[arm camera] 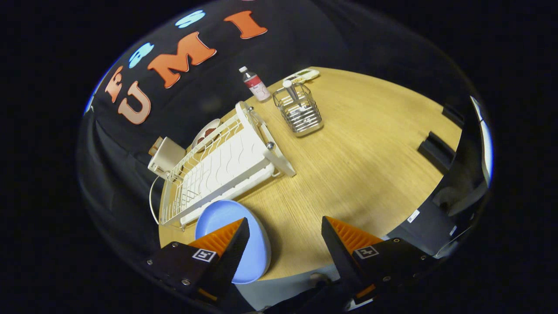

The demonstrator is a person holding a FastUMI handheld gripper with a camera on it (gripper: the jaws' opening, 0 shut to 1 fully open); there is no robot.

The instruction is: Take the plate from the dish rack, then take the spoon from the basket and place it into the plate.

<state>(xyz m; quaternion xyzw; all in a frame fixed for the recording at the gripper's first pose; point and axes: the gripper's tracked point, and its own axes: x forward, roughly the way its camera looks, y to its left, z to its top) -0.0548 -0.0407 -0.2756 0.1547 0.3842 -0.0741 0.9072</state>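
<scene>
A light blue plate (pixel 253 248) lies flat on the wooden table (pixel 370 161), near its front edge and just in front of the white dish rack (pixel 218 168). My gripper (pixel 285 226) is open, with nothing between its fingers; the left finger overlaps the plate's near side, and I cannot tell if it touches. Far beyond the fingers stands a wire basket (pixel 301 111) with the spoon (pixel 290 89) upright in it, handle end up.
A small bottle (pixel 255 85) with a white cap stands beyond the rack, near the basket. A flat pale object (pixel 303 76) lies at the table's far edge. A white box (pixel 165 156) and a patterned dish (pixel 205 133) sit behind the rack. Dark blocks (pixel 438 148) line the table's right edge.
</scene>
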